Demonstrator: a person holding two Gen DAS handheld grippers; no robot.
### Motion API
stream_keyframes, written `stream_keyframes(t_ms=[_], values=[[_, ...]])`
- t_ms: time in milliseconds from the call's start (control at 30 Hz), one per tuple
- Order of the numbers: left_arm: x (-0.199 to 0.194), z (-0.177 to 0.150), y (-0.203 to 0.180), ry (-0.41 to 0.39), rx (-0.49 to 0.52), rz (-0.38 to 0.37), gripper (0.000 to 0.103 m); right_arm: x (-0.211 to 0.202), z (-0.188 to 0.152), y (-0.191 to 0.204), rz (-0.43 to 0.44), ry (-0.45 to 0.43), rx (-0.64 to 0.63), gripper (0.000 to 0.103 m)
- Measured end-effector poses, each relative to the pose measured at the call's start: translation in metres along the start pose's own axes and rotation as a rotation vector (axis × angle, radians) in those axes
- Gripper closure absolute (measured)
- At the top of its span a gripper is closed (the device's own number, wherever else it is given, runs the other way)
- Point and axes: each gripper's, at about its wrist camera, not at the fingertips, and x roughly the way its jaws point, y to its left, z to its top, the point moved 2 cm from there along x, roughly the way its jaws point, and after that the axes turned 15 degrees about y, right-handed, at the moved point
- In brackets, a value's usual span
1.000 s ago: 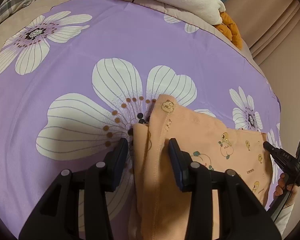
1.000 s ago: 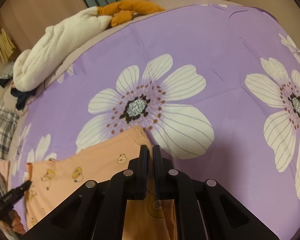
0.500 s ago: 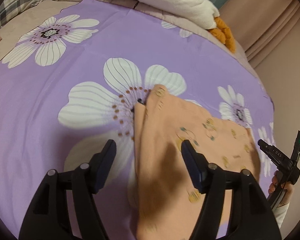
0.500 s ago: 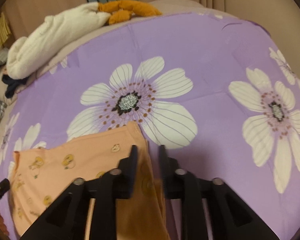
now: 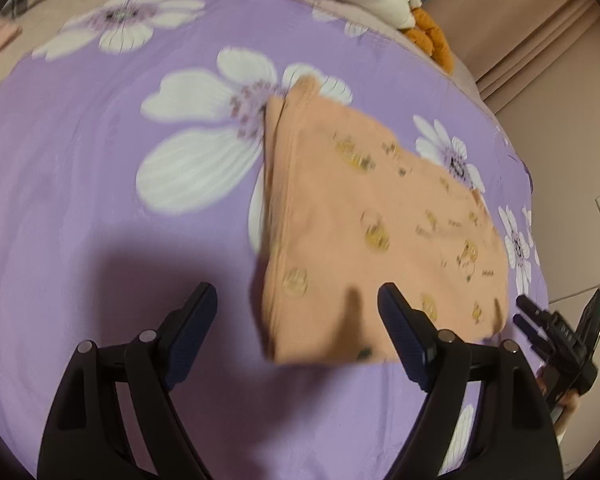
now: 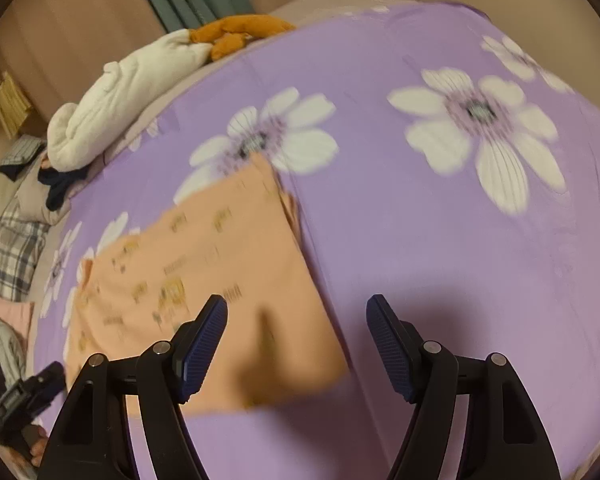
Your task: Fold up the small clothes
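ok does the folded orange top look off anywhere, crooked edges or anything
Slightly: along the orange top's folded side the layers don't line up, one edge peeking past the other near the far corner. Otherwise it lies flat on the purple floral sheet.

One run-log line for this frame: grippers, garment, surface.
left gripper: open, jaws just opening, empty | right gripper: open, jaws just opening, empty | orange garment: folded, released | purple floral sheet: underneath

The garment (image 5: 364,216) is peach-orange with small yellow cartoon prints. The bedsheet (image 5: 100,208) is purple with big white flowers, and the blanket (image 6: 116,100) is cream.
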Motion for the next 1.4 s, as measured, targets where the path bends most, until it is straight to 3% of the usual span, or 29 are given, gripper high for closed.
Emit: stream_keyframes(t_ms=[167, 267, 367, 433, 500, 533, 600, 633, 667, 767, 1100, 1400], values=[[0.005, -0.010, -0.003, -0.005, -0.004, -0.028, 0.029, 0.011, -0.023, -0.007, 0.083, 0.052, 0.051, 0.031], [0.010, -0.011, -0.008, 0.019, 0.004, -0.063, 0.039, 0.018, -0.028, -0.002, 0.119, 0.062, 0.047, 0.031], [0.016, -0.010, -0.014, 0.010, 0.018, -0.037, 0.049, 0.025, -0.024, 0.003, 0.155, 0.047, 0.041, 0.031], [0.018, -0.010, -0.016, 0.003, 0.016, -0.026, 0.063, 0.032, -0.018, 0.007, 0.193, 0.041, 0.039, 0.034], [0.022, -0.008, -0.016, 0.006, 0.009, -0.029, 0.081, 0.038, -0.014, 0.009, 0.202, 0.031, 0.041, 0.039], [0.023, -0.008, -0.016, 0.008, 0.005, -0.026, 0.083, 0.038, -0.012, 0.010, 0.195, 0.022, 0.037, 0.043], [0.022, -0.008, -0.016, 0.004, 0.001, -0.022, 0.088, 0.039, -0.010, 0.011, 0.175, 0.016, 0.034, 0.068], [0.020, -0.009, -0.017, -0.004, 0.003, -0.020, 0.090, 0.041, -0.008, 0.011, 0.174, 0.023, 0.035, 0.075], [0.017, -0.011, -0.018, -0.011, 0.001, -0.020, 0.090, 0.040, -0.007, 0.011, 0.190, 0.031, 0.039, 0.087], [0.006, -0.015, -0.022, -0.025, 0.019, -0.030, 0.092, 0.030, -0.008, 0.014, 0.188, 0.005, 0.015, 0.091], [-0.029, -0.048, -0.035, -0.029, 0.070, -0.072, 0.092, -0.024, -0.026, 0.022, 0.175, -0.081, -0.053, 0.093], [-0.029, -0.093, -0.039, 0.008, 0.095, -0.012, 0.092, -0.038, -0.061, 0.008, 0.147, -0.055, -0.038, 0.093]])
